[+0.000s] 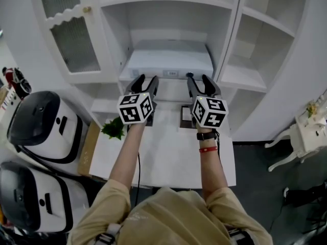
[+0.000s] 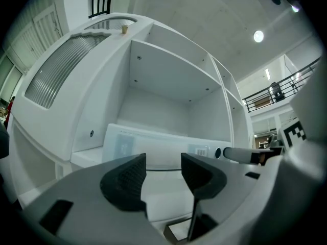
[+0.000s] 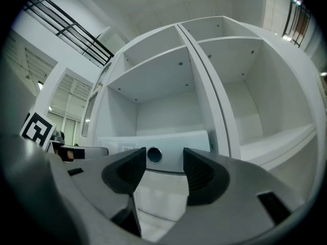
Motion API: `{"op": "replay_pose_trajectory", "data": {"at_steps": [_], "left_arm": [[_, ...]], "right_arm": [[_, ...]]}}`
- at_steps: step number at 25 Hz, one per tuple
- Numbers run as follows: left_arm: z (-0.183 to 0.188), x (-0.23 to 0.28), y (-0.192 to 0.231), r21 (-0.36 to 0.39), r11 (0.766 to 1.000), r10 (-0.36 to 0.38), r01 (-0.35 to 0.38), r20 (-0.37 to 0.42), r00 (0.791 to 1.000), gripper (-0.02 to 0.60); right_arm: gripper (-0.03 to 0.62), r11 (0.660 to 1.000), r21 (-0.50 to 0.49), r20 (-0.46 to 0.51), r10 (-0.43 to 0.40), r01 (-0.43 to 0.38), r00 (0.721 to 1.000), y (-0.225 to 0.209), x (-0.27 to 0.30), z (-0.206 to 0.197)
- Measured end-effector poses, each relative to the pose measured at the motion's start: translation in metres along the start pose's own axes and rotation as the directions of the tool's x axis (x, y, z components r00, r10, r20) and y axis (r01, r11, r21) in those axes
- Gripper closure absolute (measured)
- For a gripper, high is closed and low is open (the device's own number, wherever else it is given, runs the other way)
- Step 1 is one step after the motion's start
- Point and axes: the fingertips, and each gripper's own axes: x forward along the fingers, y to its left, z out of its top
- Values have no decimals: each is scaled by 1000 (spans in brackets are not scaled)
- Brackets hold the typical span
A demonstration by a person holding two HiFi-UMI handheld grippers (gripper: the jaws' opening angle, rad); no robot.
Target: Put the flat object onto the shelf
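Head view, near to far: what have you got? (desk)

I see the person's arms stretched out over the table (image 1: 168, 160), a gripper in each hand. A watch (image 1: 206, 135) and a red band (image 1: 207, 148) sit on the right wrist. A plant (image 1: 113, 128) stands at the table's left edge. A small dark frame (image 1: 184, 115) lies on the table just under the right gripper (image 1: 197, 79). Off to the left of the table are two black-and-white appliances (image 1: 43, 124). (me)

And the jaws? (desk)

The left gripper (image 1: 147, 80) and the right one are side by side, level, both pointing into the cabinet (image 1: 228, 40). Each gripper view shows its jaws standing apart with nothing between them, so both hands are empty. Each view also catches the other gripper's finger at its inner edge. (me)

Where is the box? (desk)

The box (image 1: 168, 60) lies flat in the cabinet's middle bay, straight ahead of both grippers, its labelled front face toward me. In the left gripper view a bare strip of shelf (image 2: 88, 156) runs along the box's left side. In the right gripper view a round dark spot on the box's front shows through the gap between the jaws. The fingertips are close to that front face, and I can't tell whether they touch it. Up and to the left, the cabinet has a door (image 1: 71, 34) with ribbed glass. (me)
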Motion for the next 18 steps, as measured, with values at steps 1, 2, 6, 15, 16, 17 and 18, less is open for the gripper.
{"op": "replay_pose_trajectory", "data": {"at_steps": [1,2,6,15,16,17,18], "left_arm": [[0,0,0,-2,1000,-2,2,-1,1000,353],[0,-1,0,-6,1000,-4,4,-3,1000,353],[-4,-10,0,-36,999,-17,17,-11,1000,353],[-7,-58,-10,3,999,-39,39,-12,999,353],[-7,-65,-11,16,999,-38,38,-12,999,356],[-8,-72,-13,27,999,-37,37,-12,999,362],[-10,-80,-14,36,999,-36,36,-13,999,365]], "right_arm": [[350,1000,1,-1,-1,1,1000,0,0,0],[350,1000,4,-2,-1,1,1000,1,-1,-1],[349,1000,12,-3,1,-1,1000,5,-10,-1],[355,1000,17,-28,-18,19,999,23,-52,-9],[355,1000,18,-34,-20,21,999,25,-58,-11],[356,1000,17,-40,-23,23,999,28,-64,-14],[358,1000,16,-43,-26,27,999,31,-71,-16]]}}
